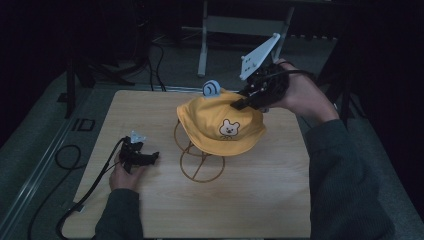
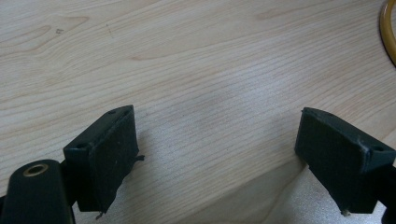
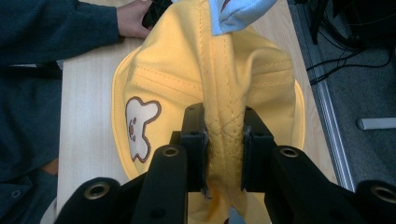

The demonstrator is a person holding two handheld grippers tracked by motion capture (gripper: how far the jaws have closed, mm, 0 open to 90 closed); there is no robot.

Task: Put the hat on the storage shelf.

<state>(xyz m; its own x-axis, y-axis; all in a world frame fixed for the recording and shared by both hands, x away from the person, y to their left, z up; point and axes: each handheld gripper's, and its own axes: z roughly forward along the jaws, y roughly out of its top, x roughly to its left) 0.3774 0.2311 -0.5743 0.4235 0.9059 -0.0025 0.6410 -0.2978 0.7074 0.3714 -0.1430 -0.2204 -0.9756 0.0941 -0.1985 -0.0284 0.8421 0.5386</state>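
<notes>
A yellow hat (image 1: 220,122) sits draped over a wire stand (image 1: 200,160) near the middle of the wooden table (image 1: 270,200). The hat bears a small white bear patch (image 1: 229,129) on the side facing the person, and a pale blue ear (image 1: 212,88) sticks up from its far top edge.

The right gripper (image 1: 239,104) reaches in from the right, held by the right hand (image 1: 300,95), with its grey plate (image 1: 259,56) tilted up above it. Its jaws meet the hat at the upper right of the crown. In the right gripper view, the right gripper (image 3: 224,140) is clenched on a pinched fold of the hat (image 3: 196,70): the quilted yellow cloth is squeezed between the two black jaws and bulges above and below them. The bear patch (image 3: 139,128) lies to the left of the jaws in that view, and the blue ear (image 3: 238,11) is at the top, beyond the fold.

The left gripper (image 1: 152,157) rests low on the table at the left, well apart from the hat, held by the left hand (image 1: 125,175), its cable (image 1: 80,200) trailing off toward the near left edge. In the left gripper view, the left gripper (image 2: 217,140) is released: its jaws stand wide apart with bare table (image 2: 187,70) between them, and a curve of the stand (image 2: 387,32) shows at the top right corner.
</notes>
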